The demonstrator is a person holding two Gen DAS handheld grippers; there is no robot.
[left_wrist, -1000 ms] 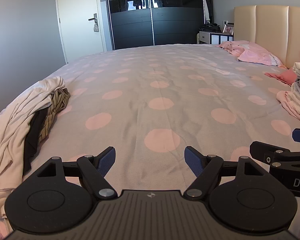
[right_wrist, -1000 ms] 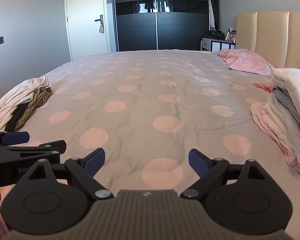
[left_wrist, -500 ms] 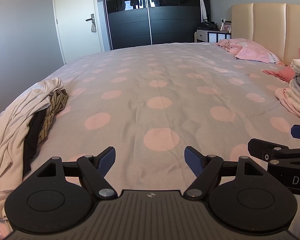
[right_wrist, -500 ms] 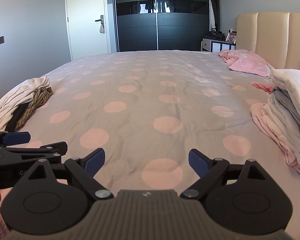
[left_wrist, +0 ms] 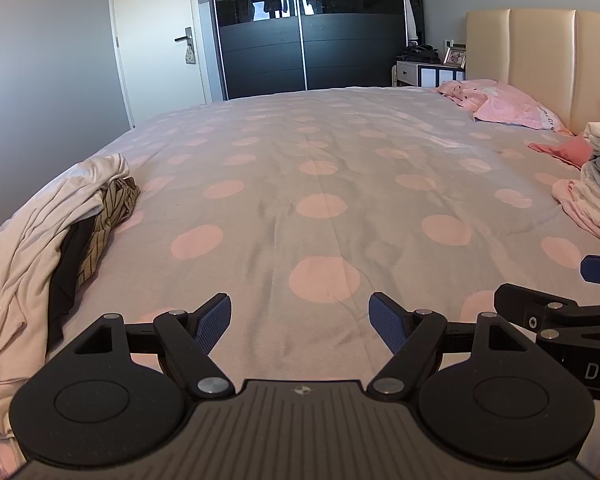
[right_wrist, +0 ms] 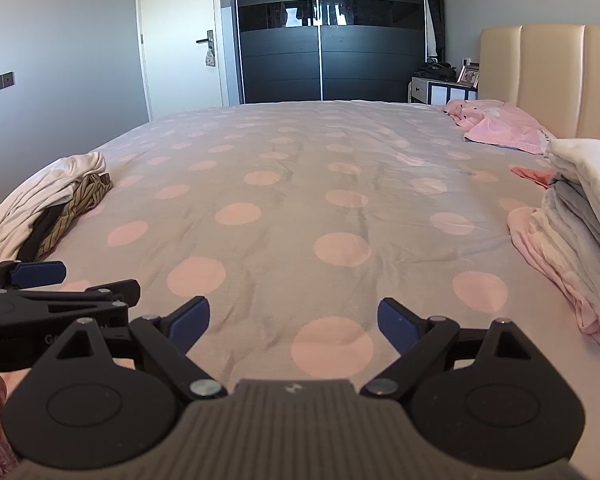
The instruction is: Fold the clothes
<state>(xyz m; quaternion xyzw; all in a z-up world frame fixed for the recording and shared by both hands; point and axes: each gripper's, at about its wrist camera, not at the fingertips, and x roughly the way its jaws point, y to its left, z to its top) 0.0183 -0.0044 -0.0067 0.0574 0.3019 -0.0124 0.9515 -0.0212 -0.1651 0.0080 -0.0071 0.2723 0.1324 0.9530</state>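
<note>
A heap of unfolded clothes (left_wrist: pixel 40 240) (right_wrist: pixel 48 196), cream on top with striped olive and black pieces under it, lies at the bed's left edge. A stack of folded clothes (right_wrist: pixel 580 216) (left_wrist: pixel 596 184), white, grey and pale pink, stands at the right edge. My left gripper (left_wrist: pixel 300 322) hovers open over the near part of the bedspread, nothing between its blue pads. My right gripper (right_wrist: pixel 294 320) hovers open beside it, equally empty. Each gripper shows at the side of the other's view.
The bed (left_wrist: pixel 320 168) has a grey cover with pink dots. A pink pillow (left_wrist: pixel 504 106) lies by the beige headboard (right_wrist: pixel 540 68). A dark wardrobe (right_wrist: pixel 324 32), a white door (left_wrist: pixel 156 36) and a nightstand (right_wrist: pixel 440 88) stand behind the bed.
</note>
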